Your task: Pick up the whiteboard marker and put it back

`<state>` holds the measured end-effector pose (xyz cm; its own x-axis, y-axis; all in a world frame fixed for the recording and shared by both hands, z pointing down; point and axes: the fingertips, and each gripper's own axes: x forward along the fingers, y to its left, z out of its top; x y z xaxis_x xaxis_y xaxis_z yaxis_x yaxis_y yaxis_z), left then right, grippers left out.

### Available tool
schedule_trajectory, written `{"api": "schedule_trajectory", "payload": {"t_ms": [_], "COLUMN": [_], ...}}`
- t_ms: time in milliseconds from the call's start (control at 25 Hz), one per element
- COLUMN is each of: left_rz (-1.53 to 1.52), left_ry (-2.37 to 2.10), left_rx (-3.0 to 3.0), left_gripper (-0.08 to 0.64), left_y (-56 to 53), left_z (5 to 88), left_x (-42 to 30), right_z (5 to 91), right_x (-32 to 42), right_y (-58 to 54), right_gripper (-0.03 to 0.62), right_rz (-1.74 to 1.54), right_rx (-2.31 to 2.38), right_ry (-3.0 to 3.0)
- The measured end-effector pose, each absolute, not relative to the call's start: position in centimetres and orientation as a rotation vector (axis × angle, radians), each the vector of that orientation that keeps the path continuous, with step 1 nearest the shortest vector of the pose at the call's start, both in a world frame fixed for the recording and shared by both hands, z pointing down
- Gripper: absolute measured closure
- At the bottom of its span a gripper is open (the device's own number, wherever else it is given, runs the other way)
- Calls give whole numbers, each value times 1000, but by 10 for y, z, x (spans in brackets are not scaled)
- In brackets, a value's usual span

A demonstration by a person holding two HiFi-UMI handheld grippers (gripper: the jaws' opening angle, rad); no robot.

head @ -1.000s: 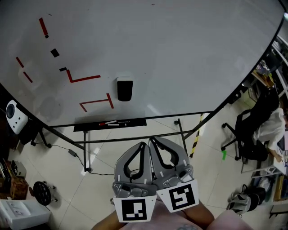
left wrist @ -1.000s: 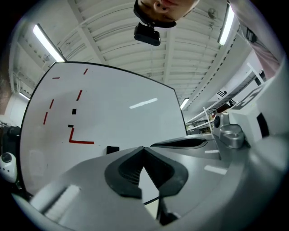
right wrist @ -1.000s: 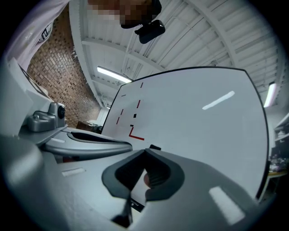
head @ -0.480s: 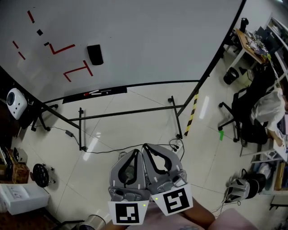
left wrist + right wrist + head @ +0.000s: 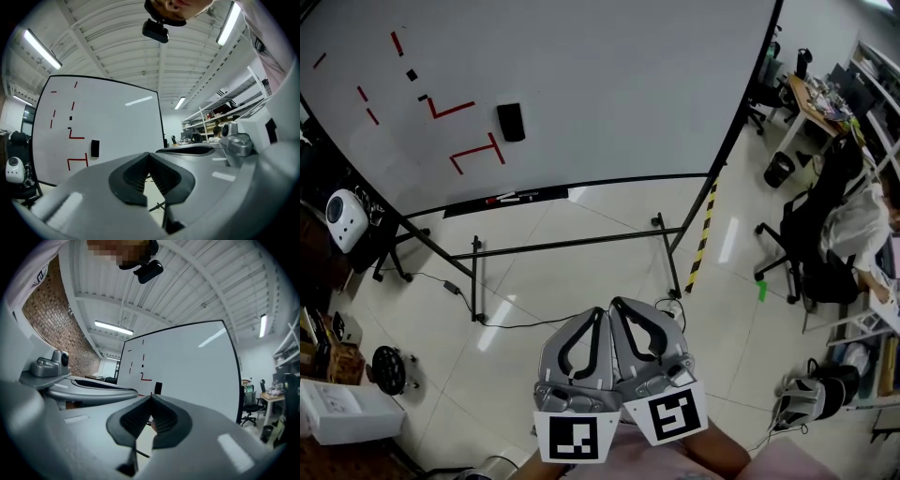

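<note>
Tiled floor (image 5: 581, 281) and a stand crossbar (image 5: 572, 244) lie between the near left gripper (image 5: 600, 313) and right gripper (image 5: 615, 306), jaws clenched and empty, and the far whiteboard (image 5: 609, 84), whose tray (image 5: 459, 208) carries the whiteboard marker (image 5: 502, 199).

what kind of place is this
Likely an office or lab workroom: a big whiteboard on a metal stand, a black office chair on a tiled floor, and a cluttered desk at the right.

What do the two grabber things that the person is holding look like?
The left gripper and the right gripper are both grey, with curved jaws lined in ribbed black pads. Each carries a white cube printed with black square markers. The person wears a pale pink top.
</note>
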<state>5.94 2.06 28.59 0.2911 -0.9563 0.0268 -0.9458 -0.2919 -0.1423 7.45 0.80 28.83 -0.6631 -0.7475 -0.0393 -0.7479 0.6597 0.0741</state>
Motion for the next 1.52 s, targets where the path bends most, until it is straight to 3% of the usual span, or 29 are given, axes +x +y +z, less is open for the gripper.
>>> {"api": "schedule_trajectory", "payload": {"t_ms": [880,1520], "left_rz": [-184,-173], "left_ry": [1846,1776], "left_rx": [-2435,-2399], "left_gripper": [557,557], "left_y": [70,57], "left_z": [272,251], "left_x": [5,21], "right_z": [277,263], "right_x": [22,35], "right_y": [58,45], "right_gripper": [592,592], "right_rz": [135,128], "right_rx": [-1281,-1321], "right_ry": [2911,2844]}}
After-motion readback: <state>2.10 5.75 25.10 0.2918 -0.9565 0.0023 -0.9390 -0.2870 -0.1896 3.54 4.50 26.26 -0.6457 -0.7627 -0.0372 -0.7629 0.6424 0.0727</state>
